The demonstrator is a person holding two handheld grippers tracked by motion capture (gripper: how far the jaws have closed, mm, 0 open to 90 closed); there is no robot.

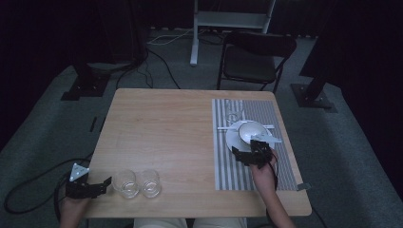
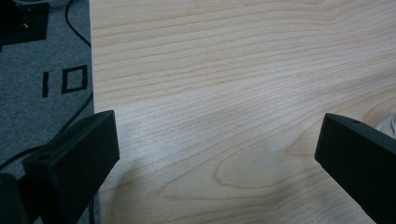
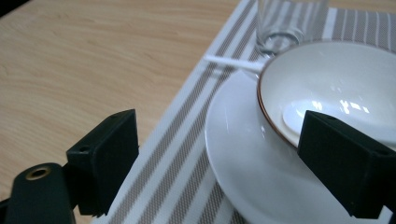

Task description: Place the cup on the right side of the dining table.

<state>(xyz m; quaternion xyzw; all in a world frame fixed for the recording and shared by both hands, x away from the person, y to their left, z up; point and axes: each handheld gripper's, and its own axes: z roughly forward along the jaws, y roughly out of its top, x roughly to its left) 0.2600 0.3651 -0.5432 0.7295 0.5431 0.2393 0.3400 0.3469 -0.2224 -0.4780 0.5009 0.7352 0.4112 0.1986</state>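
Bowl (image 3: 327, 79), round glossy white, brown-rimmed, on plate (image 3: 243, 154).

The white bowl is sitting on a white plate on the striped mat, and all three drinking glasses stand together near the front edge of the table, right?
Not quite. The white bowl does sit on the white plate on the striped mat, but only two glasses stand near the front edge. The third glass stands on the mat just beyond the plate, as the right gripper view shows.
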